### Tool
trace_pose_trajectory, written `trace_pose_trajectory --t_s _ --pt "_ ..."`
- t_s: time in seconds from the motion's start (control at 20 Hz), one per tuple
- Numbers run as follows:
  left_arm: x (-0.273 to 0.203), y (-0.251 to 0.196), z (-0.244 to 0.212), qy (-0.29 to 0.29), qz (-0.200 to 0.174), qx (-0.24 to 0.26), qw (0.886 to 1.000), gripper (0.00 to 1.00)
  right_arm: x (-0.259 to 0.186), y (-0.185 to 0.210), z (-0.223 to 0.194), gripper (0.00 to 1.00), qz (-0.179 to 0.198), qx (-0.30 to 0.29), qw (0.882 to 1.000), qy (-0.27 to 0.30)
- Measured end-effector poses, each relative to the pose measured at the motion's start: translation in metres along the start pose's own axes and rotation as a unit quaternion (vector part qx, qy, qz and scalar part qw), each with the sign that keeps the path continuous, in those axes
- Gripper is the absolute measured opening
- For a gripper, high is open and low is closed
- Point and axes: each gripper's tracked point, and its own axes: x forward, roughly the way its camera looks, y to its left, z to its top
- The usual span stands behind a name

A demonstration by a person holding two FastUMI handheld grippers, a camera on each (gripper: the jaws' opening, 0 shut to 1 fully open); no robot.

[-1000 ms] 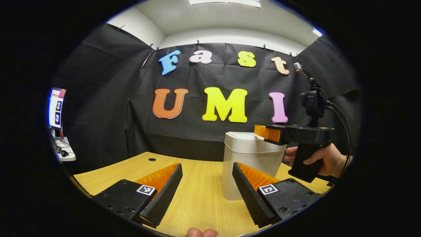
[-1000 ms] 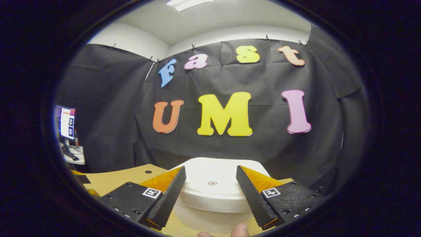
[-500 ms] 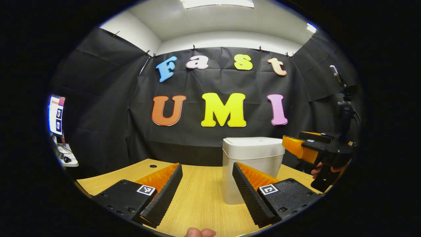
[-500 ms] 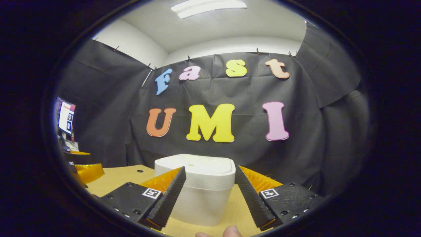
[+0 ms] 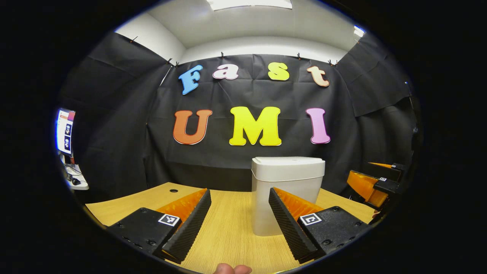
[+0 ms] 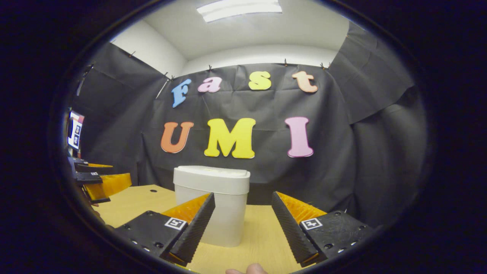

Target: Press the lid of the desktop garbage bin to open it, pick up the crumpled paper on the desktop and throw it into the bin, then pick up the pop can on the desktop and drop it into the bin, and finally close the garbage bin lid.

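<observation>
Black cloth wraps the booth on three sides, pinned up under a white ceiling with a bright light panel [image 6: 239, 7]; at the far left edge a monitor [image 5: 64, 131] glows beyond the cloth, though I leave what it displays alone. Below that stretches the counter [image 5: 232, 228], pale wood grain, with a small round cable hole [image 5: 174, 190] near its back edge; I see no crumpled paper and no pop can on the parts of it that my two views cover, so I cannot say where they lie.

Next in size is the garbage bin [image 5: 287, 194], a white tapered tub standing upright on the counter toward the back wall; its lid [image 6: 211, 173] sits flat and closed on the rim. Judging from that, and from a counter with nothing on it near the bin, I take the task to be either at its very end, lid shut again, or at its very start, lid not yet pressed; the pictures alone don't settle which.

My left gripper [image 5: 239, 219] hovers low over the counter, fingers spread wide with nothing between them, the bin just ahead and to the right of its line; my right gripper [image 6: 243, 224] hangs likewise, fingers spread and empty, the bin ahead and slightly left. In the left gripper view I also catch the right gripper [image 5: 371, 184] off at the right edge, well apart from the bin.

If the lid is yet to be pressed, the next move calls for bringing one gripper above the bin and pushing down on the lid's top, squarely, so the light tub doesn't tip or slide.
</observation>
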Motion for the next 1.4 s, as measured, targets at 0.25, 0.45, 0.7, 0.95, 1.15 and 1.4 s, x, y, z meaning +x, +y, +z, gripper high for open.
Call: trace_pose_trajectory --t_s 0.25,0.45,0.7,0.95,1.15,1.4 --pt "-0.001 -0.009 -0.012 0.006 -0.006 0.016 1.000 0.98 -0.002 -0.016 -0.014 0.94 -0.024 0.007 1.000 0.008" --pt "-0.005 -0.019 -0.009 -0.001 -0.014 0.017 1.000 0.98 -0.005 -0.023 -0.014 0.94 -0.027 0.002 1.000 0.010" --pt "-0.004 -0.024 -0.009 -0.002 -0.017 0.017 1.000 0.98 -0.012 -0.034 -0.016 0.94 -0.039 0.000 0.999 0.012" --pt "-0.003 -0.028 -0.006 -0.004 -0.018 0.020 1.000 0.98 -0.014 -0.044 -0.016 0.94 -0.050 -0.002 0.999 0.013" --pt "0.000 -0.027 -0.008 -0.001 -0.020 0.017 1.000 0.98 -0.014 -0.040 -0.020 0.94 -0.048 -0.006 0.999 0.019" --pt "0.000 -0.022 -0.007 -0.003 -0.016 0.016 1.000 0.98 -0.011 -0.035 -0.019 0.94 -0.042 -0.001 0.999 0.015"
